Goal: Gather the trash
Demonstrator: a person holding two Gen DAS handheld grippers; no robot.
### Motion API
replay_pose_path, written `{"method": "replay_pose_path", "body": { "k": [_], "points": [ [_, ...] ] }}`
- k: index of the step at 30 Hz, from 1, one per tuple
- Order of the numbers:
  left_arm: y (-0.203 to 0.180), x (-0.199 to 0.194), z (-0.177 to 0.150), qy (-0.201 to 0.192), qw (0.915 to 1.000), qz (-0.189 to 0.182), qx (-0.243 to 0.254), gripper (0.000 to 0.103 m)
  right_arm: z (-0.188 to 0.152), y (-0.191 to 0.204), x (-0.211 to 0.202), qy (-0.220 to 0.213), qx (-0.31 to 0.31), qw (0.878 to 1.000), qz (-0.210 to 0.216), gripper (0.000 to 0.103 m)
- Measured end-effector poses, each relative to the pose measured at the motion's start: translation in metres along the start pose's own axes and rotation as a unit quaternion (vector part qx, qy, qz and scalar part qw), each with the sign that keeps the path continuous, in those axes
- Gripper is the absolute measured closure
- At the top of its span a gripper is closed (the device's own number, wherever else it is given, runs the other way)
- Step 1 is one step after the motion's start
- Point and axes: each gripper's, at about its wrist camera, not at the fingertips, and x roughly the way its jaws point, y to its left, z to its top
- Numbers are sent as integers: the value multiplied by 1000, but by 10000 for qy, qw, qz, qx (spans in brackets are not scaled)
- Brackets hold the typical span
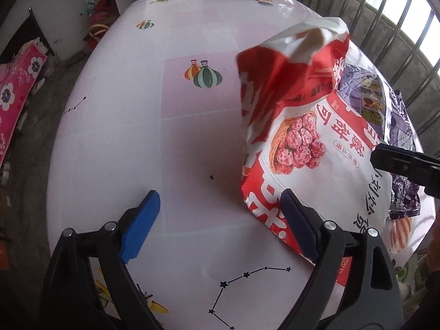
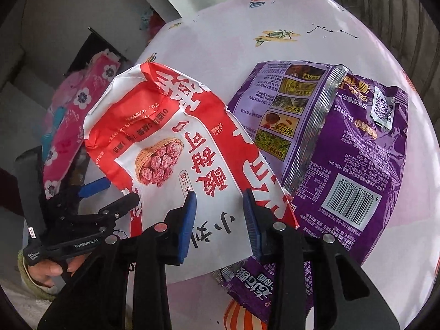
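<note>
Crumpled red-white snack bag (image 2: 176,148) overlaps purple wrapper (image 2: 349,148) on bench (image 1: 137,126); left gripper (image 1: 220,206) wide, empty; right gripper (image 2: 218,211) narrow, nothing pinched.

A printed white tablecloth (image 1: 143,143) covers the table, beside a pink flowered cloth (image 1: 16,88) and window bars (image 1: 385,8).

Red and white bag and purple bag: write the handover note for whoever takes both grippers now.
Left gripper: open wide, at the near edge of the red and white bag, nothing gripped.
Right gripper: jaws partly open over the same bag's near end; whether the pads pinch it is unclear.
Purple bag: flat on the table, partly under the red and white bag.
Done: nothing visibly collected.
Left: grip and remove both bags. No bin in view.
</note>
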Motion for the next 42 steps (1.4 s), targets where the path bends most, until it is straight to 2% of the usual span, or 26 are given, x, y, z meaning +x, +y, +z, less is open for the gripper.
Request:
{"method": "replay_pose_path", "body": {
  "k": [3, 10, 12, 15, 17, 20, 28, 33, 41, 42],
  "points": [
    [0, 0, 0, -1, 10000, 3, -53, 14, 0, -2, 2, -28, 88, 9999, 43, 66],
    [0, 1, -2, -43, 9999, 60, -96, 9, -2, 1, 3, -77, 198, 9996, 197, 51],
    [0, 1, -2, -39, 9999, 60, -107, 9, 0, 4, 1, -75, 219, 9995, 205, 51],
    [-1, 1, -3, -54, 9999, 59, -106, 9, -1, 11, -7, -210, 69, 9997, 85, 50],
    [0, 2, -2, -63, 9999, 65, -110, 9, -4, 15, -11, -310, -120, 9993, -156, 46],
    [1, 4, -1, -54, 9999, 69, -126, 9, -8, 14, -4, -185, -238, 9987, -421, 45],
    [0, 4, -1, -97, 9998, 87, -123, 7, -10, 13, -2, -284, -299, 9984, -387, 40],
    [0, 3, -3, -216, 9998, 20, -8, 7, -14, 18, -1, -370, -276, 9983, -365, 31],
    [2, 4, -6, -610, 9976, -156, 274, 7, -23, 20, -2, -528, -165, 9983, -165, 6],
    [4, 5, -6, -647, 9973, -201, 298, 7, -24, 20, -2, -540, -146, 9984, -128, 6]
  ]
}}
